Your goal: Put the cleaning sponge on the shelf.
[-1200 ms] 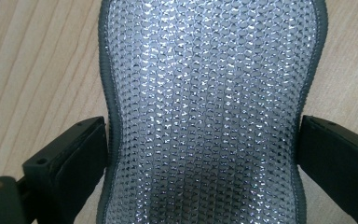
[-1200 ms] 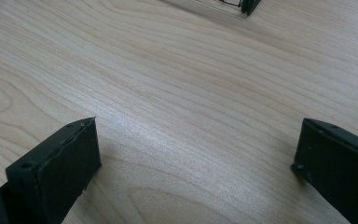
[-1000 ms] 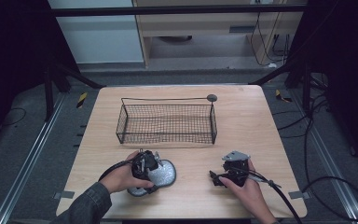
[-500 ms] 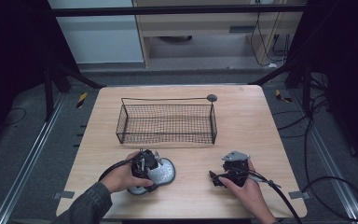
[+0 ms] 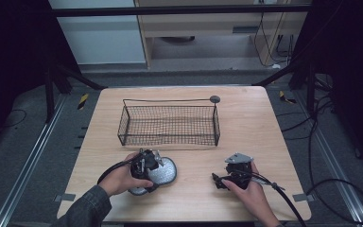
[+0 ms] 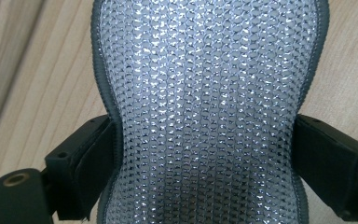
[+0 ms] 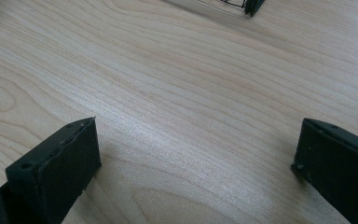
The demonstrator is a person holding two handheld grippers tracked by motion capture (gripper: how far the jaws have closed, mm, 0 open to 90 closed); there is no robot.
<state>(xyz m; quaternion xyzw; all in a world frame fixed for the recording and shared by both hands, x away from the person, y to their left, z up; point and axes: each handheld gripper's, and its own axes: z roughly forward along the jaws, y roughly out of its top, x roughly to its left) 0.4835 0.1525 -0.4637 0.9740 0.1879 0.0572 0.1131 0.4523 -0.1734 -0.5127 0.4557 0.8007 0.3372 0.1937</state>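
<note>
My left gripper [image 6: 205, 154] brackets the waist of the silver mesh pad [image 6: 205, 93], jaws pressing both edges for a centred hold; the wire basket [image 5: 169, 124] stands just ahead. My right gripper [image 7: 196, 163] rests wide open and empty on the table [image 7: 177, 84].

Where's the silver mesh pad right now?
In the high view the silver mesh pad lies on the near left of the table, just in front of the wire basket; the left gripper has its jaws around its narrow middle.
</note>
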